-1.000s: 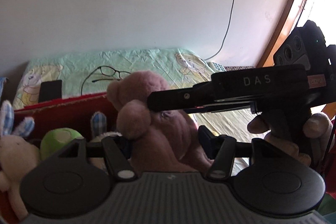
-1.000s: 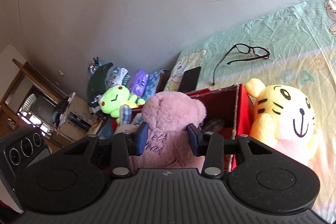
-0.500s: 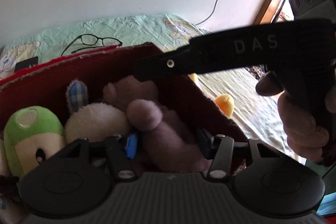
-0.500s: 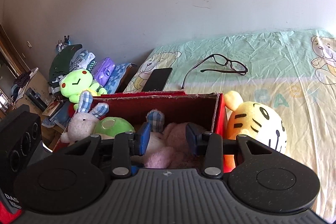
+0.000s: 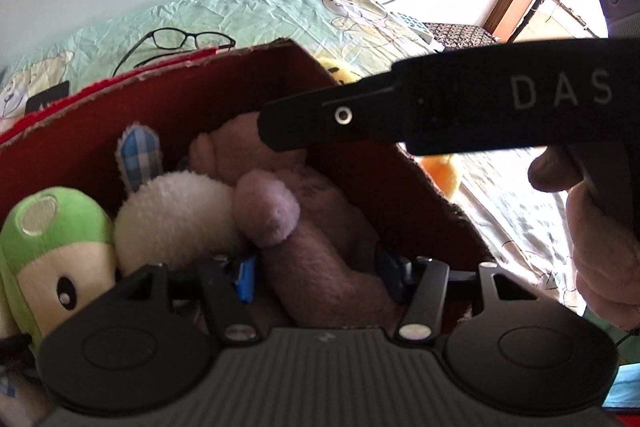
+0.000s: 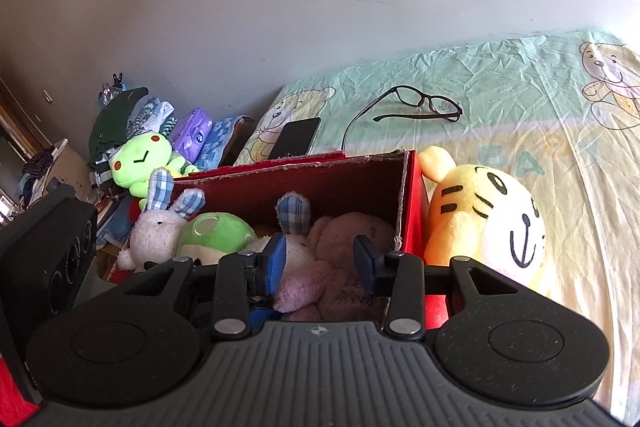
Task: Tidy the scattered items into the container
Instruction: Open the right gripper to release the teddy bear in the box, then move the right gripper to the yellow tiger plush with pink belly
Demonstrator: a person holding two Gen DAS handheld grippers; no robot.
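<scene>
Left gripper (image 5: 316, 275) and right gripper (image 6: 320, 263): both part open around pink bear (image 6: 344, 267) inside red box (image 6: 320, 179), grip unclear. Risk: pads snag plush on withdrawal, drag bear out; tiger (image 6: 488, 227) right of box still outside.

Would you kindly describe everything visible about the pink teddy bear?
The pink teddy bear is fuzzy mauve-pink plush with rounded limbs and dark embroidery. It lies inside the red box, at its right end, against the white bunny. The left gripper and right gripper straddle it; whether either grips cannot be told.
</scene>
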